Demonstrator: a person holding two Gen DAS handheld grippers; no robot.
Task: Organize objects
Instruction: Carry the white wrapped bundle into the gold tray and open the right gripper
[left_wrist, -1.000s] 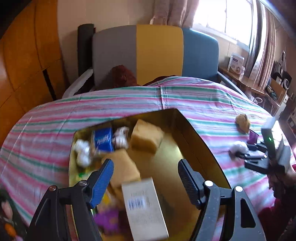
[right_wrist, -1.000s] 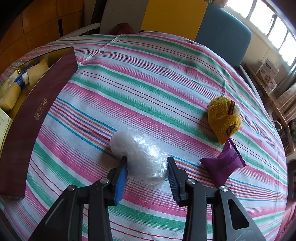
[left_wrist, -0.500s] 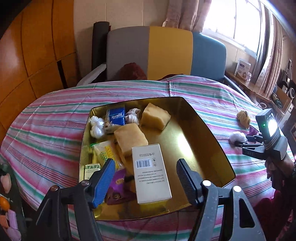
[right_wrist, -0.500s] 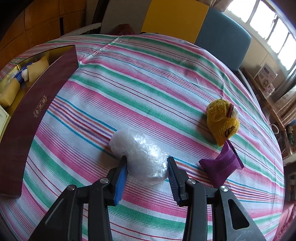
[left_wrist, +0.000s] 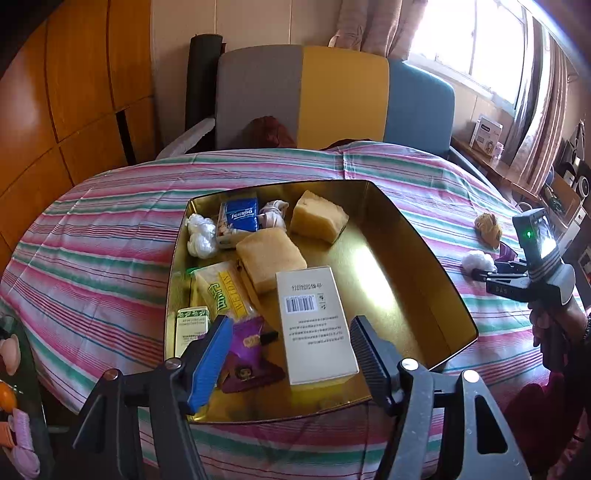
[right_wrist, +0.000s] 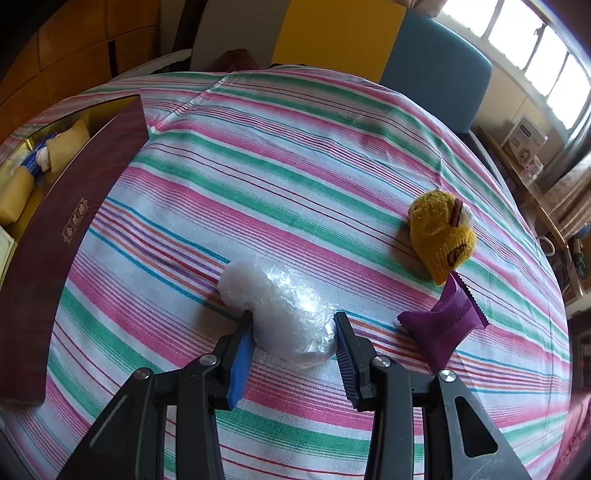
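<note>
A gold-lined box (left_wrist: 424, 258) sits on the striped table and holds a white barcode carton (left_wrist: 316, 321), two yellow sponges (left_wrist: 271, 256), a Tempo tissue pack (left_wrist: 238, 219) and several small packets. My left gripper (left_wrist: 288, 354) is open and empty above the box's near end. My right gripper (right_wrist: 293, 336) is shut on a white plastic-wrapped bundle (right_wrist: 277, 299) that rests on the cloth; the bundle also shows in the left wrist view (left_wrist: 478, 260). A yellow knitted toy (right_wrist: 441, 232) and a purple pouch (right_wrist: 443, 325) lie to its right.
The box's maroon outer wall (right_wrist: 55, 236) stands left of the bundle. A grey, yellow and blue sofa (left_wrist: 332, 99) is behind the table. A shelf with small boxes (left_wrist: 489, 134) runs under the window at right. Toys (left_wrist: 14, 406) lie at the far left edge.
My left gripper has pulled back and up from the box, so the whole box now shows. My right gripper has stayed closed around the white bundle on the cloth.
</note>
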